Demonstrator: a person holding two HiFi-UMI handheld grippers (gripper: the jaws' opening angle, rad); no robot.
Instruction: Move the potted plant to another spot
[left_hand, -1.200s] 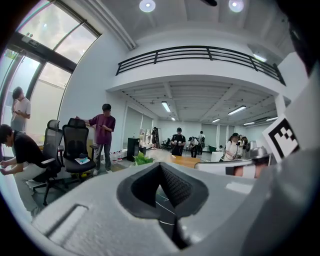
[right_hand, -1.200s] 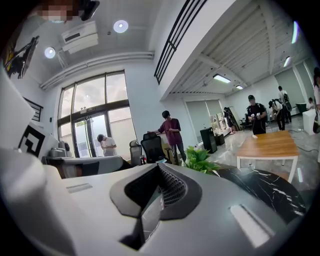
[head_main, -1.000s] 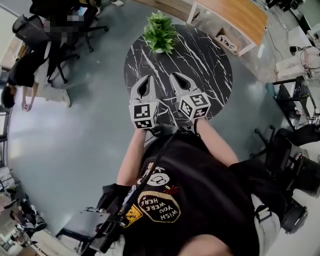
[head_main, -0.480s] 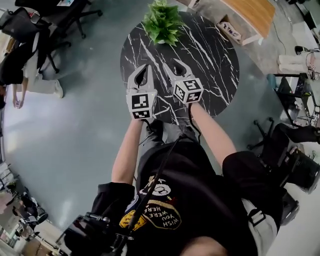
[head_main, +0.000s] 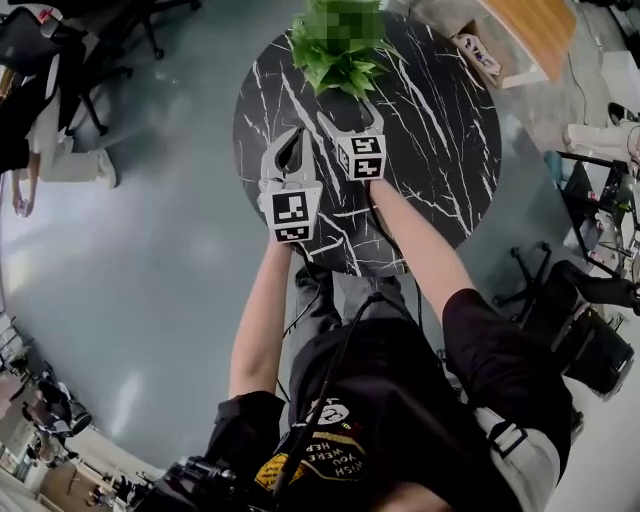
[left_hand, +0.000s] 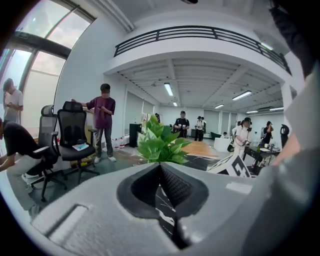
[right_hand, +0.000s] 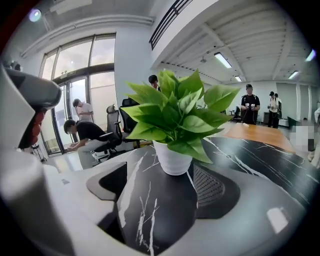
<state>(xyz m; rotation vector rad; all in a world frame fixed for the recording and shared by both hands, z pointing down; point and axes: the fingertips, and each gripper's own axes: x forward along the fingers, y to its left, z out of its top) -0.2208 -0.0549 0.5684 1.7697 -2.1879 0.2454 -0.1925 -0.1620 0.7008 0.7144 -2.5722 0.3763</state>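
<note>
The potted plant, green leaves in a small white pot, stands near the far edge of the round black marble table. My right gripper reaches up to it. Its jaws are opening, and the pot stands right at their mouth with the pads clear of it. Leaves hide the fingertips in the head view. My left gripper hovers over the table's left part, short of the plant, shut with nothing in it. The plant shows just beyond its tips.
A wooden table stands beyond the marble one at the upper right. Office chairs and a seated person are on the grey floor to the left. Dark equipment sits at the right. More people stand in the background.
Both grippers have moved forward over the table toward the plant. The right one went farther, up to the pot, and its jaws have gone from shut to open.
</note>
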